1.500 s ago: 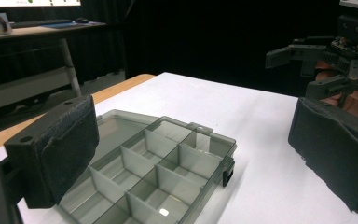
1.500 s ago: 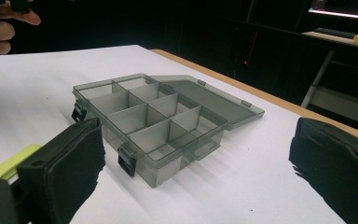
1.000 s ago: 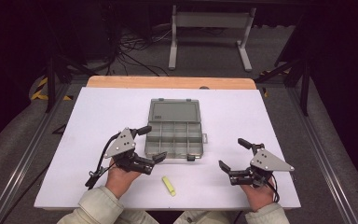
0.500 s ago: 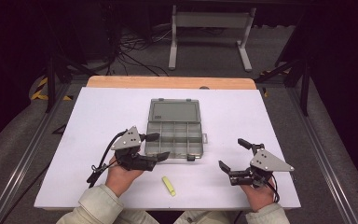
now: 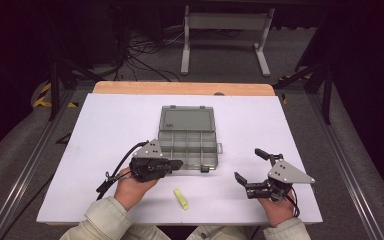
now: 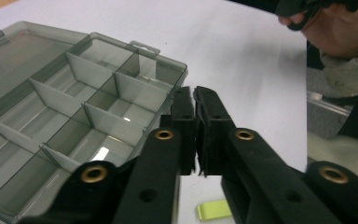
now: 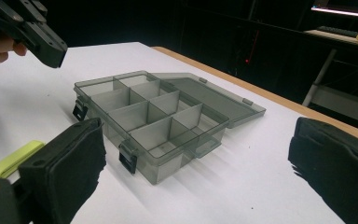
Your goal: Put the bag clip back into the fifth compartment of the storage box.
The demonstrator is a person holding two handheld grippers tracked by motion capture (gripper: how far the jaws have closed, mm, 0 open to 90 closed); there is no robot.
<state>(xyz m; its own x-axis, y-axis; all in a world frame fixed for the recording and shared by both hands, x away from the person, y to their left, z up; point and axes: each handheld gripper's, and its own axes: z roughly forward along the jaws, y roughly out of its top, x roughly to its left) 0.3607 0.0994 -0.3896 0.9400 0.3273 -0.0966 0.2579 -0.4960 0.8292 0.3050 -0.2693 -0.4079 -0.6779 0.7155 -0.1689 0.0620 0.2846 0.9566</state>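
Smoky-grey clear plastic compartment box [image 5: 187, 144] sits lid-open mid-worktop [image 5: 105, 130], cells empty. Left hand-held gripper [image 6: 194, 100] at its near-left corner, jaws just closed on nothing. Right hand-held gripper [image 5: 250, 167] waits gaping wide, near right. Yellow-green clip [image 5: 181, 199] lies near edge, likely next for loading.

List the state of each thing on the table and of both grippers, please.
organizer box: lid open and lying flat, compartments empty.
yellow-green piece: lying flat on the table, apart from the box.
left gripper: just closed, shut with nothing between the jaws.
right gripper: open, holding nothing.
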